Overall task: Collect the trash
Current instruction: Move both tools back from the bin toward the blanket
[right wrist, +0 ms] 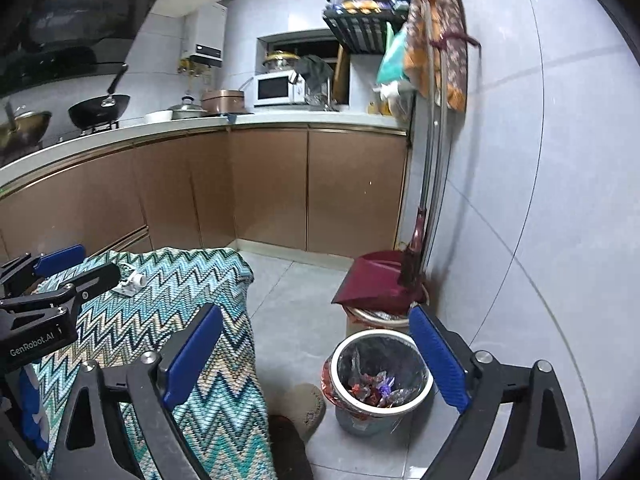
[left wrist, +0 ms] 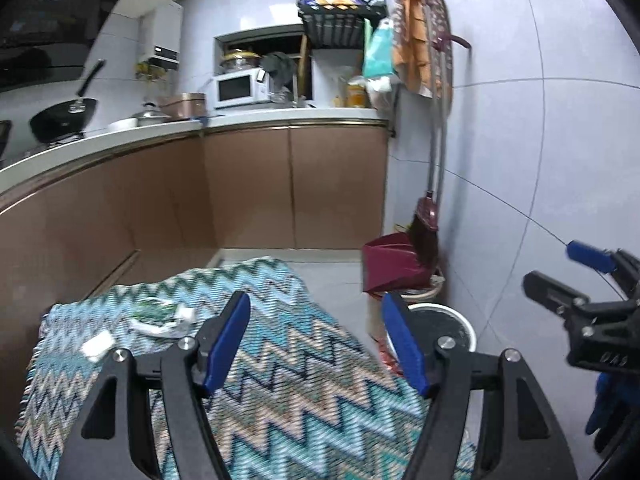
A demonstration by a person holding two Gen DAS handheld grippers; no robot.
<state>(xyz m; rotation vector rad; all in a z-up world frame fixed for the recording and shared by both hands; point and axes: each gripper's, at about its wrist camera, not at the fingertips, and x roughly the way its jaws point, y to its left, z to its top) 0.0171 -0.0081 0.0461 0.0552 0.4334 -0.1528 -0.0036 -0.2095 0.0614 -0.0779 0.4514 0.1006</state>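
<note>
Both grippers, left [left wrist: 316, 340] and right [right wrist: 316, 354], hang empty with jaws apart.
Crumpled white-and-green wrappers [left wrist: 158, 318] lie near the zigzag-patterned cloth's [left wrist: 304, 392] far left corner; white round lined bin [right wrist: 382, 376] waits alongside, likely for drops.

woven zigzag cloth [left wrist: 304, 364] looks rough; bin [right wrist: 424, 390] has a clear glossy plastic liner; wall tiles [right wrist: 560, 200] smooth, glossy.

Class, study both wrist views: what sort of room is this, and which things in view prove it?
Most likely a home kitchen. A black wok sits on the stove, a white microwave stands on the counter, and brown cabinets run beneath it. A lined trash bin stands on the tiled floor.
</note>
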